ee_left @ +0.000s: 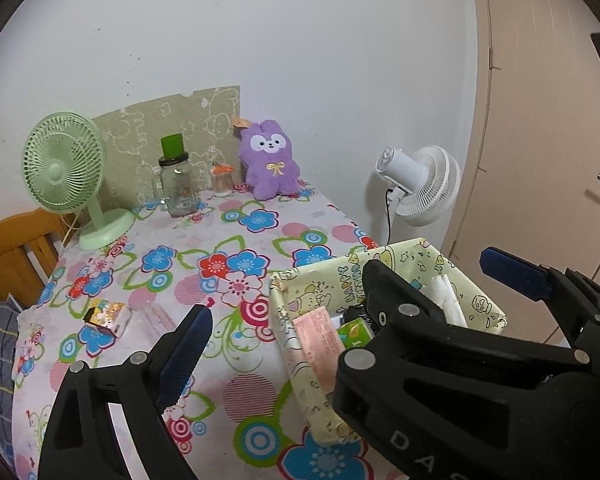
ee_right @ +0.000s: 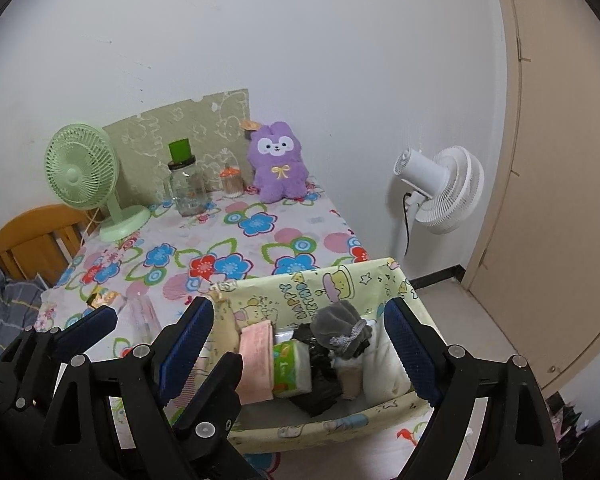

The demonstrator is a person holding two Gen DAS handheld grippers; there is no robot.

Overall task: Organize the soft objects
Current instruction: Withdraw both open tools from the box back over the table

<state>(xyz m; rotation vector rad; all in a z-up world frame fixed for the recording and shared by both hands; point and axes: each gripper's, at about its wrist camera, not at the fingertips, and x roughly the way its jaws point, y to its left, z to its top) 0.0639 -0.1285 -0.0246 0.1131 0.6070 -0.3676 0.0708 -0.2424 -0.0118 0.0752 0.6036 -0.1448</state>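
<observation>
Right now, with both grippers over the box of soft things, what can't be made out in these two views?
- Left wrist view: much of the box interior is hidden behind the right gripper.
- Right wrist view: the box's bottom layer is buried under the grey pouch and tissue pack.
- Both views: the small carton on the table is too small to read.
- Left gripper: its right finger is hidden.

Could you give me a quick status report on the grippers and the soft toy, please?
Left gripper and right gripper open, empty. Purple plush upright at the table's far edge. Fabric bin directly below the grippers.
</observation>
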